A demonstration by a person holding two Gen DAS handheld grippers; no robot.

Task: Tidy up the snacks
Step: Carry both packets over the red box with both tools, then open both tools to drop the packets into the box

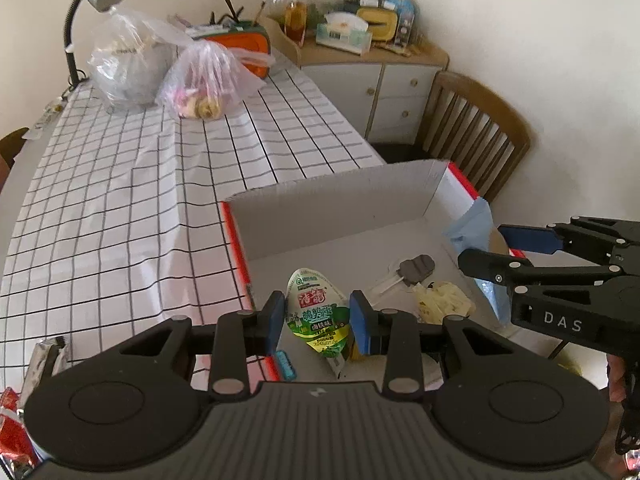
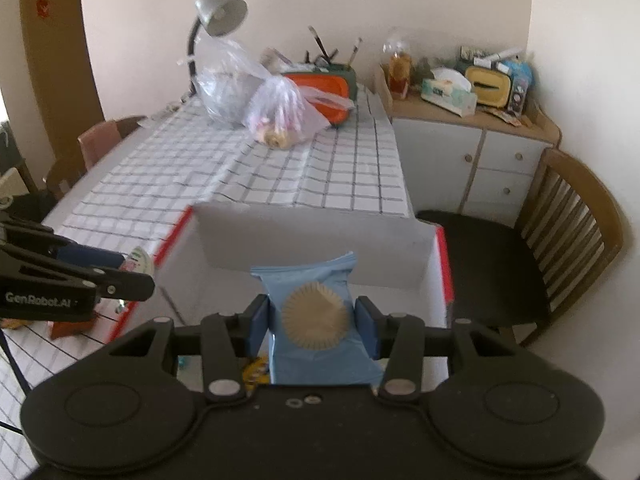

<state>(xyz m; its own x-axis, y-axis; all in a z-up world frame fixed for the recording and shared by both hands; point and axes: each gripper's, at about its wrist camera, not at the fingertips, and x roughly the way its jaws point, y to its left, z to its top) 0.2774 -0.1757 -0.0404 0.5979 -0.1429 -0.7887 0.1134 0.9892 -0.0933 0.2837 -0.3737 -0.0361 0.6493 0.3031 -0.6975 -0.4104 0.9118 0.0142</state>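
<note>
- Left gripper [image 1: 317, 315]: its blue pads are closed on a green and white snack packet [image 1: 318, 312], held over the near part of the cardboard box [image 1: 332, 196].
- Right gripper [image 2: 312, 322]: clamped on a blue snack pouch [image 2: 316, 320] printed with a round pleated biscuit, poised above the same box; in the left wrist view this pouch shows at the box's right wall.
- Box: grey inside with red edging, it sits at the near end of the table with the checked cloth [image 1: 120, 184]. A lolly-shaped item [image 1: 416, 270] and a pale crumpled wrapper [image 1: 444, 302] already lie on its floor.
- Step in hand: by appearance, both snacks are being carried into the box together for depositing.
- Next move: likely lower each packet toward bare floor, then open the jaws; the two grippers are close, so they need to stay clear of each other and of the box walls.
- Remaining: more wrappers [image 1: 14, 412] lie on the table at the left, apparently unsorted.
</note>
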